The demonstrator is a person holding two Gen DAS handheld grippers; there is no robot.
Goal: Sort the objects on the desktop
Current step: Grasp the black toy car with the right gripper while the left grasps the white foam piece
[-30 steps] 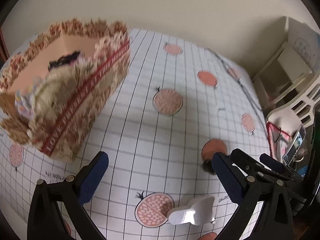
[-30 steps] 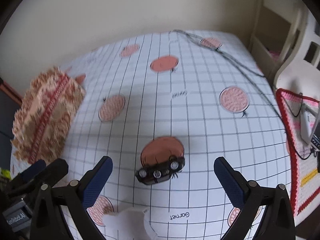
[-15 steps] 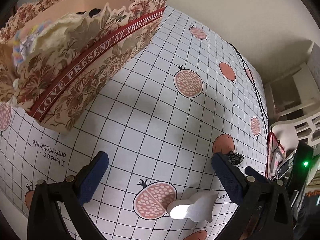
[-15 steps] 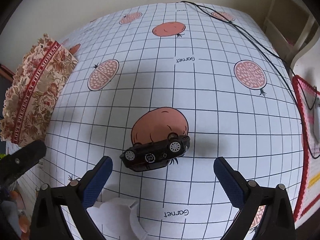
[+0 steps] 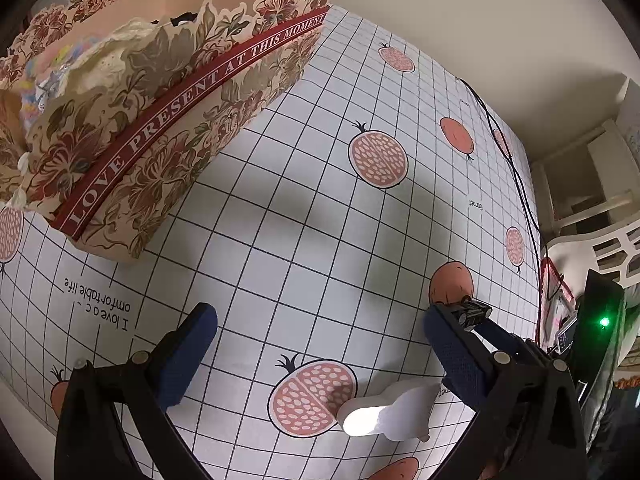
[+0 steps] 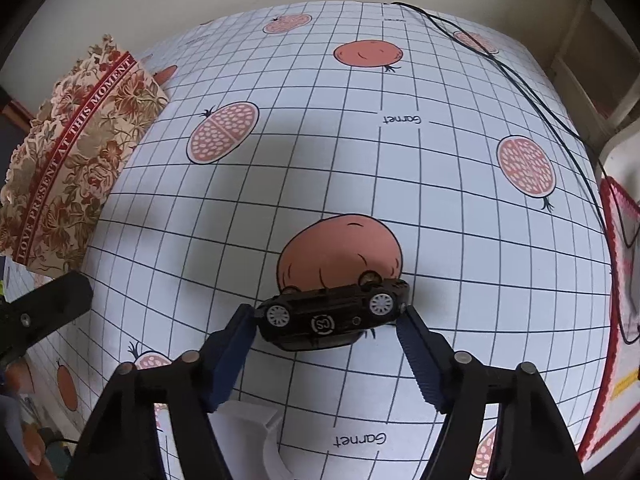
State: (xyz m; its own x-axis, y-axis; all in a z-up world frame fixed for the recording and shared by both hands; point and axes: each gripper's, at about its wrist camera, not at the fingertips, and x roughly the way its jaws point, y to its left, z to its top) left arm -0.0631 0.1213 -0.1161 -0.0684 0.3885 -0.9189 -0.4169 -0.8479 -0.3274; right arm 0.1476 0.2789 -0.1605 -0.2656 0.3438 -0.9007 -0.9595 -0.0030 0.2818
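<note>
Two grippers in view. Right gripper (image 6: 326,316): blue ribbed fingers (image 6: 232,354) narrowed around the car (image 6: 334,314), tips at or just off its two ends; contact not certain. Car lies overturned, wheels and underside toward the camera, long axis crosswise between the fingers, running left-right and tilted slightly up to the right. Which end is the front cannot be told. It sits on the tabletop (image 6: 440,208), on the near edge of a printed orange fruit.

Versus 0.5 s ago: the right fingers were spread wide with the car lying well ahead of them; now they are closed in on it. Left gripper (image 5: 320,344) unchanged: fingers spread, holding nothing.

Materials: car is glossy black, silver hubs, round logo on the chassis. Tabletop cover is white with a dark grid and pomegranate prints. Box (image 5: 168,92), ahead-left of the left fingers, is floral card with scalloped rim and red lettered band. White piece (image 5: 384,412) lies just ahead of the left gripper's right finger, smooth, matte.
</note>
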